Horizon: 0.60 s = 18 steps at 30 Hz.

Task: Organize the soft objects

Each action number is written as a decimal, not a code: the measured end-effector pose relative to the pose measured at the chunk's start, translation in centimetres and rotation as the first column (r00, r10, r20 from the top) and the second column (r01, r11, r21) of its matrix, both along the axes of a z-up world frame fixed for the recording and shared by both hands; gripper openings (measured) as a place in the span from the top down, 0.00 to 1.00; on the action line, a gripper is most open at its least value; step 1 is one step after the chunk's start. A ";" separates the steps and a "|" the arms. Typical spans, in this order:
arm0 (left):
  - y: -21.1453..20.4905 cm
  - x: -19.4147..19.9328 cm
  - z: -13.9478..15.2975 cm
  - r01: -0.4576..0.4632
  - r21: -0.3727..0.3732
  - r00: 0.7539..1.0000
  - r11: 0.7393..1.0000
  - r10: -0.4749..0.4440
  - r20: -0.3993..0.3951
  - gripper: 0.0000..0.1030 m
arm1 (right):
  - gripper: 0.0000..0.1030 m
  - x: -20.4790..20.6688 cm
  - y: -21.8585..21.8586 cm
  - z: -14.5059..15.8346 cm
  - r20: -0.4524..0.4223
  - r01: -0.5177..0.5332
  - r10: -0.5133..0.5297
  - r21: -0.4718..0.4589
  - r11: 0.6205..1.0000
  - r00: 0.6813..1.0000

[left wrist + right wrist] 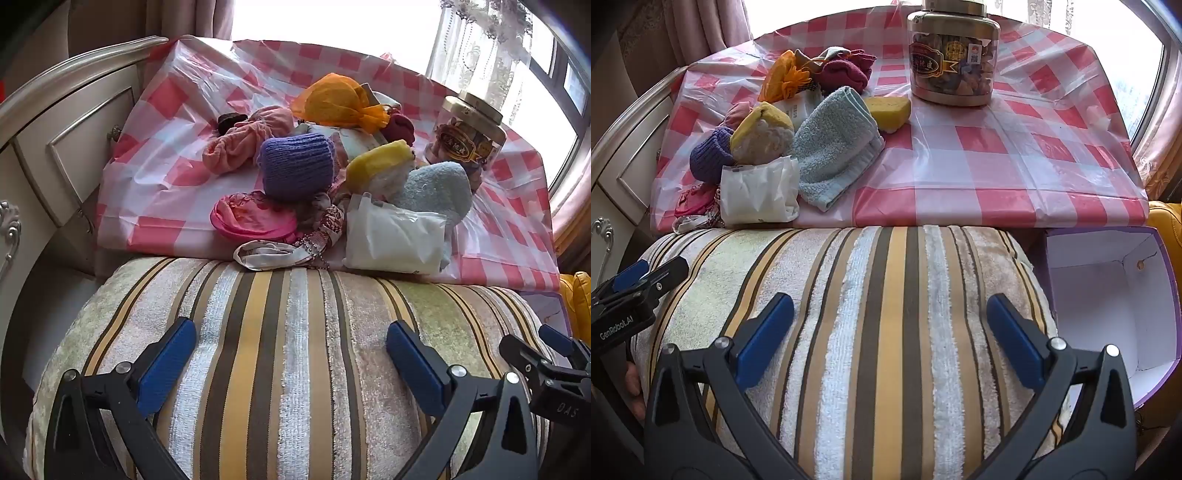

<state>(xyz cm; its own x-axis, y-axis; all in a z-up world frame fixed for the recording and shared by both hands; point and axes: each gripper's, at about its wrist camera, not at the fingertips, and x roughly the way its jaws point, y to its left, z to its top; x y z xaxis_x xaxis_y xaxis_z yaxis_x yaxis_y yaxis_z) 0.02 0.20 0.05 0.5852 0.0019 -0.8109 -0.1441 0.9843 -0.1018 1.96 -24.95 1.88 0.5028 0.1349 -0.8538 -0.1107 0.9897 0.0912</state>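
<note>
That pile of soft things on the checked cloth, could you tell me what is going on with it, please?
Nothing is being handled yet. The left gripper and the right gripper both hang open and empty over the striped cushion, short of the table. The pile, including a purple knit piece, a light blue towel and a white packet, lies untouched on the checked cloth beside a jar. An empty purple box stands open to the right of the cushion.

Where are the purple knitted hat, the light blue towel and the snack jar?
Purple knitted hat (pixel 295 166): left wrist view, middle of its ribbed side.
Light blue towel (pixel 838 147): right wrist view, centre of the folded terry surface.
Snack jar (pixel 955 62): right wrist view, on its dark front label.
</note>
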 end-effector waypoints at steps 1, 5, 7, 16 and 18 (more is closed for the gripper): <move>0.0 0.0 0.0 -0.001 0.000 1.000 1.000 0.001 0.001 0.00 | 0.00 0.0 0.0 0.0 0.000 0.000 0.000 0.000 1.000 1.000; 0.2 -0.1 -0.2 -0.002 -0.005 1.000 1.000 0.002 0.007 0.00 | 0.00 0.0 -0.1 0.1 0.000 0.001 -0.001 0.001 1.000 1.000; 0.2 -0.1 -0.1 -0.003 -0.006 1.000 1.000 0.003 0.008 0.00 | 0.00 -0.1 -0.2 0.1 0.002 0.001 -0.001 0.001 1.000 1.000; -0.1 -0.2 0.0 -0.011 0.012 1.000 1.000 0.011 0.017 0.00 | 0.00 -0.5 0.1 0.1 0.021 0.003 -0.003 -0.010 1.000 1.000; -0.1 -0.2 0.1 -0.012 0.014 1.000 1.000 0.012 0.017 0.00 | 0.00 -0.6 0.1 0.1 0.023 0.003 -0.003 -0.007 1.000 1.000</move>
